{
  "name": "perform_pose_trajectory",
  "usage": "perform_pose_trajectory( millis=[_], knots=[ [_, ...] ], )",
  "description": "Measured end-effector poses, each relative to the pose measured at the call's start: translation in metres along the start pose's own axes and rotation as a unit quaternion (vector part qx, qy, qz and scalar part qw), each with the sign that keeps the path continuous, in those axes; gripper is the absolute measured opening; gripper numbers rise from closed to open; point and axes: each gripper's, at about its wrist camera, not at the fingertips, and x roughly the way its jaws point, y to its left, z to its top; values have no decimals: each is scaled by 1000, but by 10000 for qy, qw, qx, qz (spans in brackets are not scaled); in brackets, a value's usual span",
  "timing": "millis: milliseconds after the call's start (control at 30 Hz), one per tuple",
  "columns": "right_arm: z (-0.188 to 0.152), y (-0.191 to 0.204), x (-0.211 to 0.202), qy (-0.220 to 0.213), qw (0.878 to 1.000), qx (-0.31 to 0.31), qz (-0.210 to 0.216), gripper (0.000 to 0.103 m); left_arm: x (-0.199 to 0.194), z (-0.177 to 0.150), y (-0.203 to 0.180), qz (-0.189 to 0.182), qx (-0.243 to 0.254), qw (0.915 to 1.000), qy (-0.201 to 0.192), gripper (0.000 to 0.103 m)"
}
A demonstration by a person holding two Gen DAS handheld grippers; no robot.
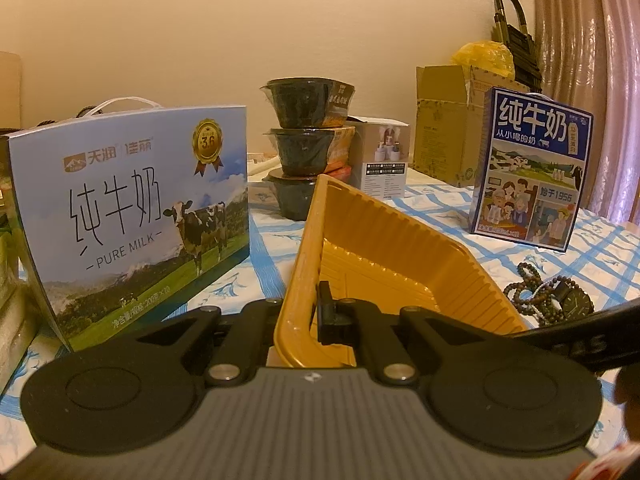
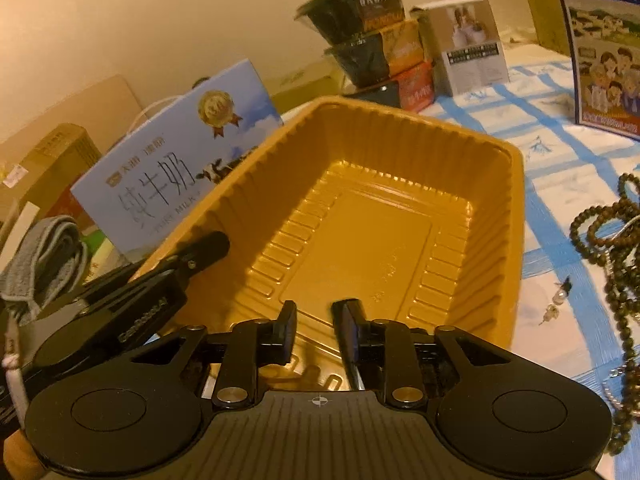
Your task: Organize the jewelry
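Note:
A ribbed yellow plastic tray [image 1: 400, 264] stands tilted on the blue-checked tablecloth, and it holds nothing. My left gripper [image 1: 310, 312] is shut on the tray's near left rim; one finger shows inside the wall and the other is hidden behind it. In the right wrist view the tray [image 2: 360, 240] fills the middle, with my left gripper [image 2: 208, 246] clamped on its left edge. My right gripper [image 2: 318, 326] hangs open over the tray's near rim with nothing between its fingers. Dark bead strands [image 1: 528, 292] and a black watch [image 1: 576, 304] lie right of the tray. The beads [image 2: 600, 220] and small earrings [image 2: 558, 300] also show from the right.
A light blue milk carton [image 1: 132, 216] stands left of the tray and a dark blue one [image 1: 532, 168] at the back right. Behind the tray are stacked black bowls [image 1: 304, 136], a small white box [image 1: 384, 160] and a cardboard box [image 1: 444, 128]. A grey cloth [image 2: 44, 264] lies far left.

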Motion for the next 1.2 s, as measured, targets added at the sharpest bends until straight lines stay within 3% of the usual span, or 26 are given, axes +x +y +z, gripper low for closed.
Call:
perform_pose_trajectory(
  millis=[200,333,533,1200],
  knots=[
    [-4,-14,-41,-371,9991,29,-187,34,0,-2,1,7,-12,10000,10,5],
    [-7,-39,-67,-500,9962,140,-699,35,0,-3,2,20,-21,10000,5,5],
    [-14,-77,-78,-278,9896,150,-1402,36,0,-1,4,87,6,10000,-31,5],
    [-6,-91,-16,-61,9857,-71,-1681,35,4,3,11,127,88,9999,-39,6]
  ],
)
